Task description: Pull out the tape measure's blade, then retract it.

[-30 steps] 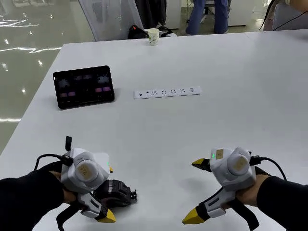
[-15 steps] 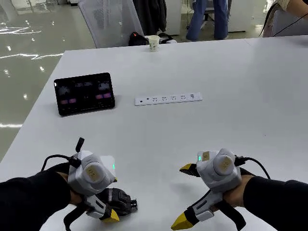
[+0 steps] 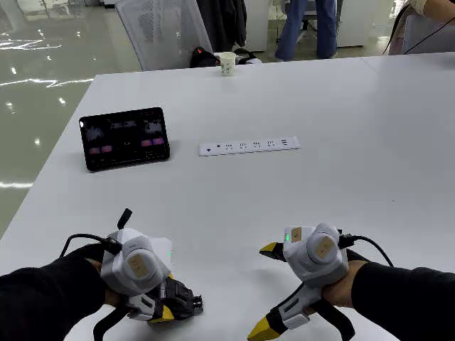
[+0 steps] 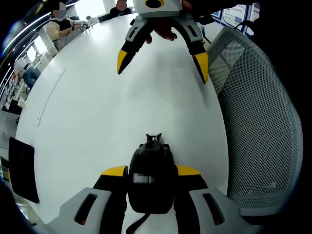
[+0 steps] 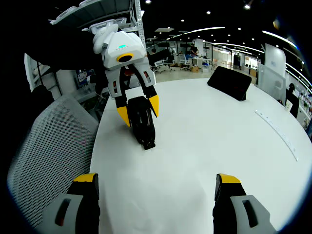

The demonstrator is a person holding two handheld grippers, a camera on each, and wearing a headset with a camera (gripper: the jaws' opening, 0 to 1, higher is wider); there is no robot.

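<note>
— Where is the tape measure?
— Lower left of the head view, on the white worktop, pinched between the left gripper's jaws.
— And the right gripper?
— Lower right, jaws spread wide and holding nothing, facing the tape measure but apart from it.

tape measure near-left on table, between the jaws of my left gripper | my right gripper to its right, apart | tablet far left | power strip right of tablet | cup at far edge
</note>
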